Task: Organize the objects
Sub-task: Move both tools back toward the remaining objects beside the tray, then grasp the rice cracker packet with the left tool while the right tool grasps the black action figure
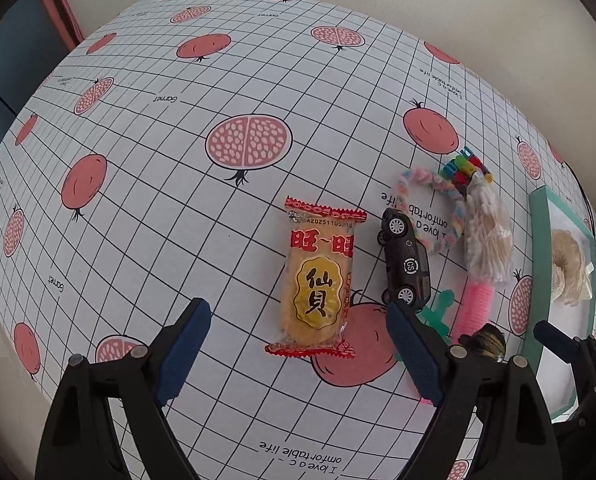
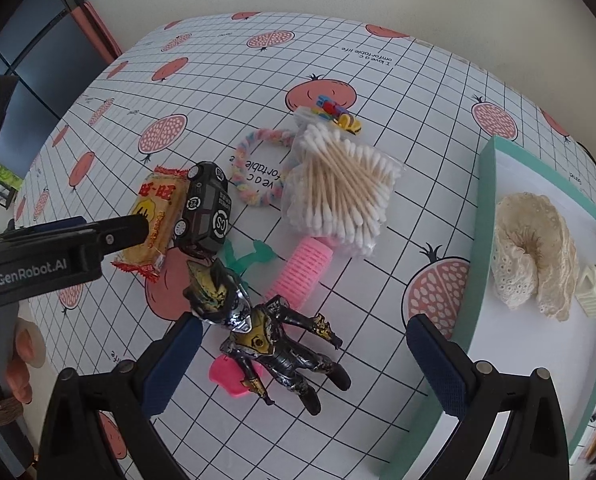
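Your green clip [image 2: 245, 255] half hidden behind toy car [image 2: 206, 208]; pink piece [image 2: 226, 376] mostly under figure [image 2: 273, 340]; box [image 2: 482, 216] cut by edge.

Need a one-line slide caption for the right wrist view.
Open right gripper hovers over an action figure amid cluttered toys, beside a teal tray holding a lace scrunchie.

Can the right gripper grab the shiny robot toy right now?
Probably yes. The right gripper is open and the action figure lies on the tablecloth between its fingers, with nothing over it. Only the pink piece under its arm and the pink roller sit close.
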The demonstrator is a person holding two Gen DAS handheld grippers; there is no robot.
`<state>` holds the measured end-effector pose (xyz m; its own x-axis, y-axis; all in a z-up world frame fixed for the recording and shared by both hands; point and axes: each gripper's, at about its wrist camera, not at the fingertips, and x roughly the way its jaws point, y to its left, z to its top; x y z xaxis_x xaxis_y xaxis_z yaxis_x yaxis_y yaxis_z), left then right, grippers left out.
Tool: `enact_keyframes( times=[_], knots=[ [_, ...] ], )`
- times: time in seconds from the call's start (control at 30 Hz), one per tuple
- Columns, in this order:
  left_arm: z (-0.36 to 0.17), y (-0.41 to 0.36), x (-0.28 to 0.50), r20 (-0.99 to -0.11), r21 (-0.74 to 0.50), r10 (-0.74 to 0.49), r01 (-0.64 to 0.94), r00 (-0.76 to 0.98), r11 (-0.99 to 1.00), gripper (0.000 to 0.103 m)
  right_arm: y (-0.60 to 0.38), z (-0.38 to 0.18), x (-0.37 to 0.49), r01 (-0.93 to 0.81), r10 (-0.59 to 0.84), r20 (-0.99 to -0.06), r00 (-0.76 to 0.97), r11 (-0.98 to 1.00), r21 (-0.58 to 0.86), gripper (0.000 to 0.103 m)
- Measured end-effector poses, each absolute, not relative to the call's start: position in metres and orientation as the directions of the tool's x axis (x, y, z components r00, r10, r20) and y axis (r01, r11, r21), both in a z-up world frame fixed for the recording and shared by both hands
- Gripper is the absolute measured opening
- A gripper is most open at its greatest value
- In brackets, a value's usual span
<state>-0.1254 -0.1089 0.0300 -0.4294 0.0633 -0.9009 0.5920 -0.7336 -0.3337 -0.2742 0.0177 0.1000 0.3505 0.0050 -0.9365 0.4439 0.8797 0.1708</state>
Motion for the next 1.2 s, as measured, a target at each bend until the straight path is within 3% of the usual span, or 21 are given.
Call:
enact_keyframes(
  times=[0.4,1.0,1.1,1.2],
  knots=[
    [0.021,-0.109,-0.132,-0.902,-0.323,0.032,0.626,-0.43,-0.71,0.09,0.016,0.091,-0.272,0.448,0.024,-0.94,0.34,0.875,0.185,0.102],
    [0.019,-0.1,-0.138,-0.9,-0.312,0.003,0.638,-0.436,-0.704,0.081,0.006,0.094,-0.278,0.456,0.07,-0.927,0.369,0.855,0.246,0.067],
    [0.018,-0.1,-0.138,-0.901,-0.311,0.003,0.642,-0.434,-0.701,0.071,0.004,0.093,-0.278,0.461,0.075,-0.926,0.371,0.85,0.253,0.059],
    [0.015,-0.1,-0.139,-0.904,-0.311,0.006,0.647,-0.428,-0.696,0.069,0.002,0.092,-0.279,0.461,0.082,-0.923,0.375,0.847,0.263,0.058]
  ],
)
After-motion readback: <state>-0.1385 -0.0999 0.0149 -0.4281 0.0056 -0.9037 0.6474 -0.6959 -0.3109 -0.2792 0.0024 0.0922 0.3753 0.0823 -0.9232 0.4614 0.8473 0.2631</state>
